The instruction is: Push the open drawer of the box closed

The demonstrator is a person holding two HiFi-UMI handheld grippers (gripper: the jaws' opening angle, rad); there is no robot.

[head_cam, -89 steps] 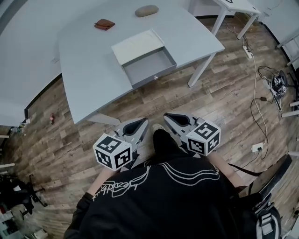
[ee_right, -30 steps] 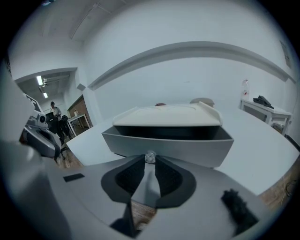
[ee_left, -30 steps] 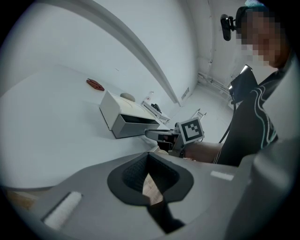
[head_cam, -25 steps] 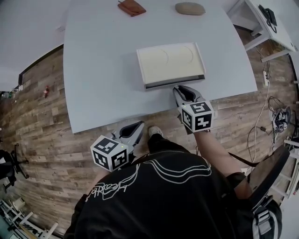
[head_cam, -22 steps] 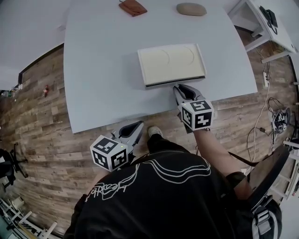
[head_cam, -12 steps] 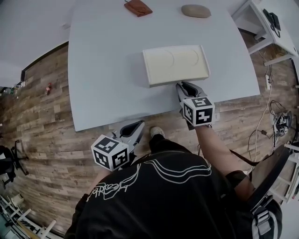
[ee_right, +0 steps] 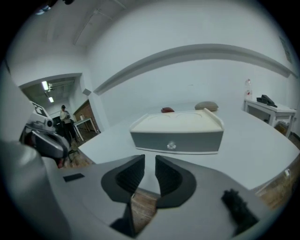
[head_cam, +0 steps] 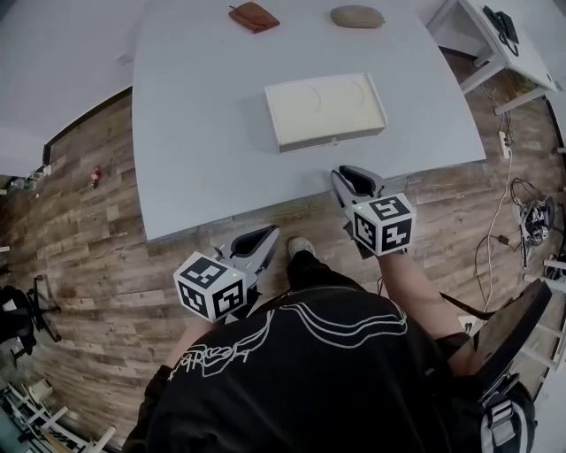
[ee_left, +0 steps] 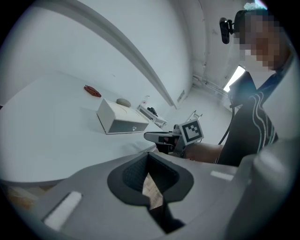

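Box: flat on the tabletop, set in from the near edge, long front turned toward the person.
Drawer: grey front flush with the box body, small knob at its middle, no gap to be seen from the right tool's view; judged fully in, so the task looks done.
Right tool: at the near edge of the tabletop, aimed straight at the drawer front but apart from it, touching nothing. Jaws only a thin slit apart, nothing between them; probably narrow so as to offer a blunt tip for pushing, not a grasp.
Left tool: low beside the person's body, over the wooden floor, short of the tabletop. Jaws together and empty; likely parked out of the way, a one-handed push needing no second tool.
Other things: reddish-brown piece and tan rounded lump at the far side, well apart from the box, no part in the task.
Next, as a judgement: little beyond checking that the front sits flush. If any gap shows, a straight push near the knob, so the light box neither skates nor twists on the smooth tabletop.
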